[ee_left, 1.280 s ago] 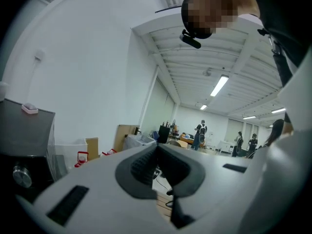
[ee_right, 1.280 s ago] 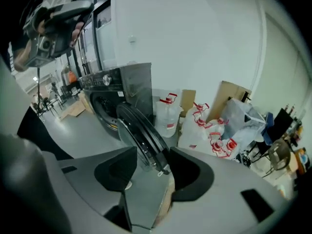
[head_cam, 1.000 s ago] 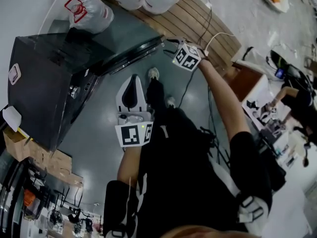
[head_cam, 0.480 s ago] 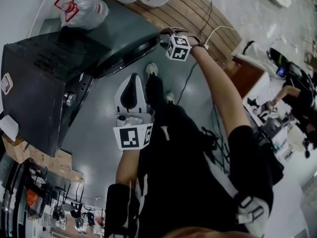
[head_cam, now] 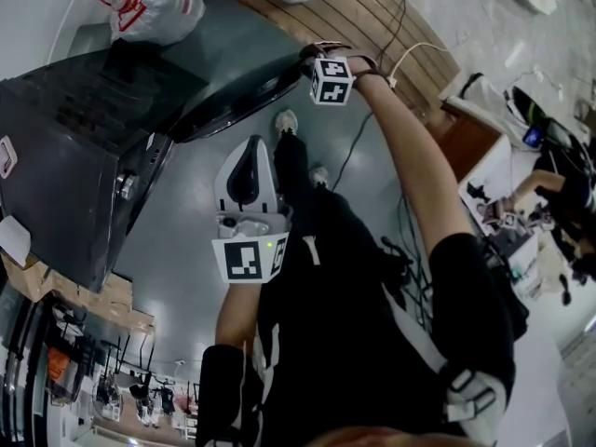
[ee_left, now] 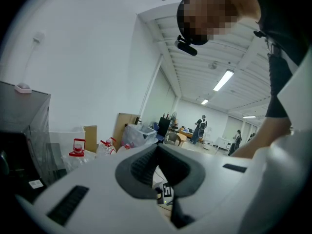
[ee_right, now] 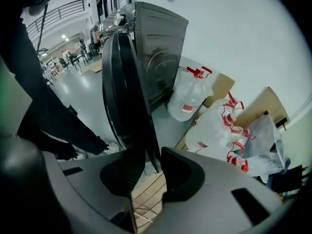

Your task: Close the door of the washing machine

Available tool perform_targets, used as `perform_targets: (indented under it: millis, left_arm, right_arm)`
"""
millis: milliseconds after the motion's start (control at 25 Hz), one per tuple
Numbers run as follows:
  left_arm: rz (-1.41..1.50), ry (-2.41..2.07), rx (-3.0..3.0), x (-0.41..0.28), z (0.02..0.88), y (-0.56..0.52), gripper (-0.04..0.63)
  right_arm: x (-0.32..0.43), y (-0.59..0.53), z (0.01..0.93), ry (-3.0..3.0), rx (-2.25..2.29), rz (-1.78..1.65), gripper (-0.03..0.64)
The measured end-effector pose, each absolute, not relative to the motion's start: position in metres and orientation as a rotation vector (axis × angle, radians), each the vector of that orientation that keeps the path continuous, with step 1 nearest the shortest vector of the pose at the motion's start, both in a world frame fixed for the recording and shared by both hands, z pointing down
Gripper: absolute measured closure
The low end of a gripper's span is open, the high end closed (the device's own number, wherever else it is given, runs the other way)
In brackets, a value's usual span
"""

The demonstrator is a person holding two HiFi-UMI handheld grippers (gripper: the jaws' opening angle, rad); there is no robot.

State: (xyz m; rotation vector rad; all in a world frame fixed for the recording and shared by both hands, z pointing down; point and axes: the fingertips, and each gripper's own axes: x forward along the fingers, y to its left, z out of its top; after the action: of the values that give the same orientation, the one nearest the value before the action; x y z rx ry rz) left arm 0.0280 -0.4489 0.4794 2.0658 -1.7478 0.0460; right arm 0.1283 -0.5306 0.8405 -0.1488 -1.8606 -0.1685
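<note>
The dark washing machine [head_cam: 84,156] stands at the left of the head view, with its round dark door [head_cam: 233,73] swung open toward me. My right gripper [head_cam: 307,56] is at the door's free edge. In the right gripper view that edge of the door [ee_right: 126,91] runs down between the two pads of the right gripper [ee_right: 148,167], whose jaws are closing on it, and it fills nearly all the gap. My left gripper [head_cam: 250,147] hangs in front of my body, apart from the machine. In its own view the left gripper [ee_left: 157,147] has its tips together with nothing between them.
Large water jugs [ee_right: 190,94] with red caps and bagged bottles [head_cam: 149,7] stand behind the machine by the wall. A wooden pallet [head_cam: 354,17] with a white cable [head_cam: 410,54] lies under my right arm. Cardboard boxes [head_cam: 56,282] sit left of the machine. My shoes [head_cam: 287,121] are near the door.
My right gripper has moved in to the door's free edge and turned, so that the edge now stands between its jaws. The left gripper has hardly shifted.
</note>
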Motion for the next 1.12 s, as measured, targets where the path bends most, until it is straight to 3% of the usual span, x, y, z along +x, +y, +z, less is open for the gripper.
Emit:
perform_targets:
  millis: [560,1120]
  left_arm:
    - [0.009,-1.799,2.021,0.035,0.475,-0.427,0.589]
    - [-0.049,-1.884,2.012,0.078,0.458,-0.323,0.589]
  right_arm:
    - [0.144,-0.506,0.845,-1.867,-0.174,-0.199,0.541]
    - [0.185,-0.393,0.846,-1.886,-0.14,-0.122,0.554]
